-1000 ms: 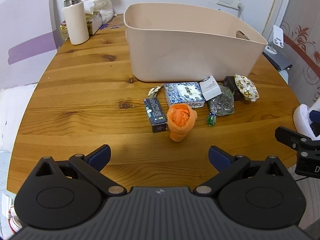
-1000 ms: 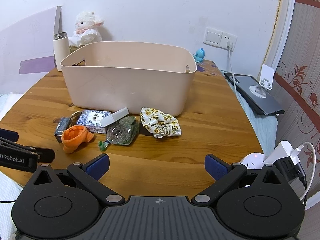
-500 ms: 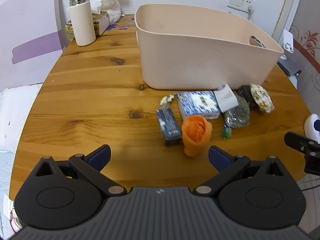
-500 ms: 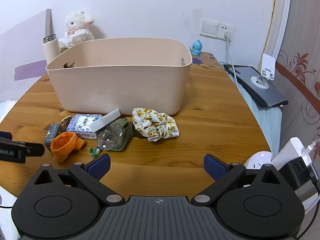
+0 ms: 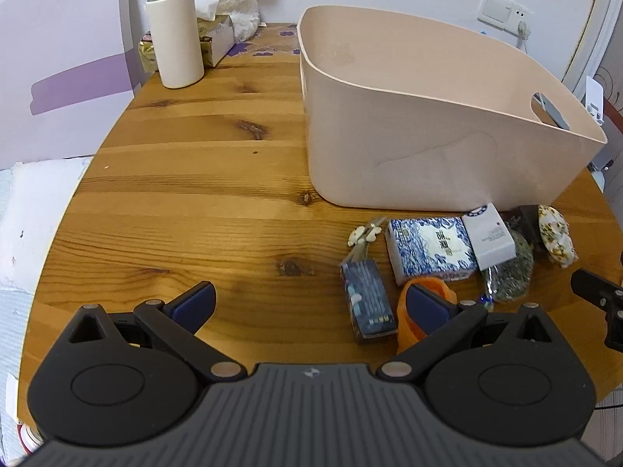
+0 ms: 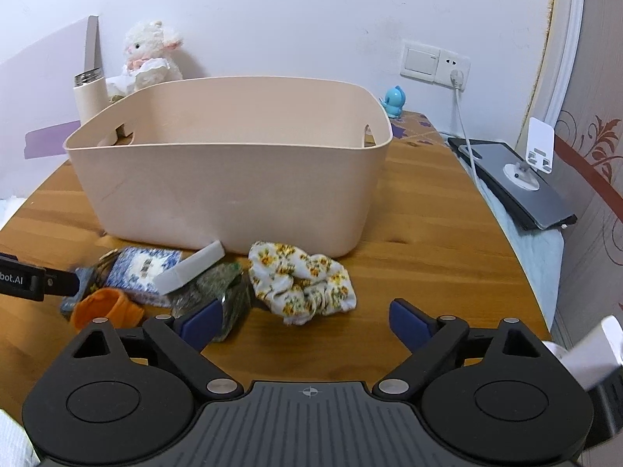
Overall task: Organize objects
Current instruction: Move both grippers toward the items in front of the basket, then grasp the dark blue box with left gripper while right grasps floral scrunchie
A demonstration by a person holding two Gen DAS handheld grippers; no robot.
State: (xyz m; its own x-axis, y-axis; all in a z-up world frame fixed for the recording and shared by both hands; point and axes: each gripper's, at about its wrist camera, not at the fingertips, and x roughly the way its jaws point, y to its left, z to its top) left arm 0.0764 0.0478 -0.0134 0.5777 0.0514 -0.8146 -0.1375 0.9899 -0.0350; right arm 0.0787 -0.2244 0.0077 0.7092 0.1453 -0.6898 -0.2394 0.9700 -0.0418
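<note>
A beige plastic bin [image 5: 428, 116] [image 6: 233, 179] stands on the round wooden table [image 5: 194, 194]. In front of it lie a dark blue packet [image 5: 366, 299], a blue-white patterned box [image 5: 428, 249], a white box [image 5: 492, 235], a green herb bag [image 5: 508, 276], an orange knitted piece [image 5: 405, 323] and a floral scrunchie [image 6: 303, 284]. My left gripper [image 5: 311, 303] is open; its right finger overlaps the orange piece. My right gripper [image 6: 303, 321] is open with its jaws closing, just below the scrunchie, nothing pressed between the pads.
A white thermos [image 5: 175, 35], a plush lamb [image 6: 150, 54] and small boxes stand at the table's far left. A tablet [image 6: 518, 186] lies off the right edge near a wall socket [image 6: 436, 62]. A white charger [image 6: 592, 354] sits by my right gripper.
Both grippers have come closer to the pile of items. The left one slid left, so the orange piece now sits behind its right finger. The right jaws have narrowed slightly.
</note>
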